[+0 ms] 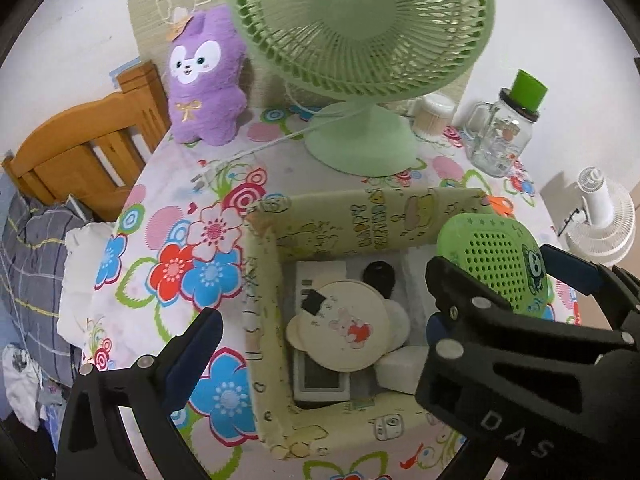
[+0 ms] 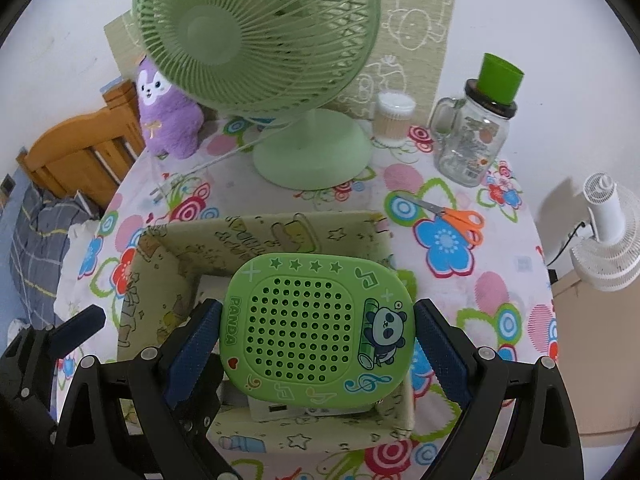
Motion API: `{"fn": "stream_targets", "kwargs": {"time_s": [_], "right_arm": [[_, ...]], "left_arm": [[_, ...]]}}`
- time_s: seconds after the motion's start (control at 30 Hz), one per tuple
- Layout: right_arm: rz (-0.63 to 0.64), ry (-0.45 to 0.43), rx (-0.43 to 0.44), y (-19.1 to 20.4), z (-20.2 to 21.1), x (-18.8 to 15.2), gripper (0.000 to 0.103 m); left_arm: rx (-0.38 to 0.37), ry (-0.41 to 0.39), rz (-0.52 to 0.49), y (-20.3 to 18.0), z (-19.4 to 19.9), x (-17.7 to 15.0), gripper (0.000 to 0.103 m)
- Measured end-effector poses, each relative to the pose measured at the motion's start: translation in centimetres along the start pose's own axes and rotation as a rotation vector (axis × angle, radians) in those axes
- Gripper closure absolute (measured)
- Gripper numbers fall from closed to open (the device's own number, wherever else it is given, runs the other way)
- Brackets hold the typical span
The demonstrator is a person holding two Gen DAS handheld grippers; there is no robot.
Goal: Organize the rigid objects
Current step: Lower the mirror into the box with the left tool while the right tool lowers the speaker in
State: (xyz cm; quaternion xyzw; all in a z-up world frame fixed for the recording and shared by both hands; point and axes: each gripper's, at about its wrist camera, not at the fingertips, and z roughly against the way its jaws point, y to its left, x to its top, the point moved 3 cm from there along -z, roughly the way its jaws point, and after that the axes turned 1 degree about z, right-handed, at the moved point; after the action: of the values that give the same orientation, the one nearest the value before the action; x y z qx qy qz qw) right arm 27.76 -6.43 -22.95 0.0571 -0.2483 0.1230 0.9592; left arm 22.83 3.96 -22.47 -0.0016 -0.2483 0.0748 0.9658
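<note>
The right gripper (image 2: 316, 340) has its blue, stippled pads clamped on the left and right edges of a green panda speaker (image 2: 316, 328), a rounded-square rubbery slab with a perforated grille. Its face is turned toward the camera, the word PANDA running up its left side, its broad axis spanning the pads. It hangs just above the open fabric box (image 2: 160, 264), a soft-walled, cream bin printed with cartoon figures that sits near the front edge of the table (image 2: 500, 280).

The left gripper (image 1: 320, 320) stands with its fingers wide apart over the same box, nothing between them. Inside lie a round cream mirror (image 1: 340, 328) with ears, a white remote (image 1: 320, 380), a black key fob (image 1: 378, 276) and a white block (image 1: 400, 368).

Toward the table's back edge stand a green ribbed plastic fan (image 2: 260, 40) and a glass mug jar (image 2: 472, 140); orange-handled scissors (image 2: 456, 216) lie flat toward the right edge.
</note>
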Motion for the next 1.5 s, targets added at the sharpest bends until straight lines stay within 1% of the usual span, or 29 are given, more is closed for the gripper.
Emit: {"fn": "stream_targets", "kwargs": {"time_s": [0.17, 0.4, 0.6, 0.67, 0.77, 1.0, 1.5], "right_arm": [[0.012, 0.019, 0.015, 0.5, -1.0, -0.1, 0.008], [0.028, 0.055, 0.048, 1.3, -2.7, -0.4, 0.007], [0.032, 0.076, 0.067, 2.1, -3.7, -0.8, 0.006], [0.04, 0.073, 0.085, 2.2, -3.8, -0.9, 0.006], [0.048, 0.064, 0.08, 2.4, -3.7, -0.8, 0.001], [0.026, 0.058, 0.079, 2.0, -2.4, -1.1, 0.0], [-0.022, 0.005, 0.012, 0.0, 2.1, -2.4, 0.0]], "left_arm": [[0.012, 0.008, 0.012, 0.4, -0.4, -0.1, 0.0], [0.061, 0.037, 0.029, 1.2, -1.1, -0.5, 0.0], [0.077, 0.055, 0.034, 1.7, -1.6, -1.0, 0.0], [0.072, 0.058, 0.035, 1.8, -1.6, -1.2, 0.0], [0.071, 0.056, 0.037, 1.7, -1.5, -1.3, 0.0], [0.052, 0.047, 0.027, 1.2, -0.4, -1.4, 0.0], [0.013, 0.022, -0.018, -0.2, 2.3, -2.2, 0.0]]}}
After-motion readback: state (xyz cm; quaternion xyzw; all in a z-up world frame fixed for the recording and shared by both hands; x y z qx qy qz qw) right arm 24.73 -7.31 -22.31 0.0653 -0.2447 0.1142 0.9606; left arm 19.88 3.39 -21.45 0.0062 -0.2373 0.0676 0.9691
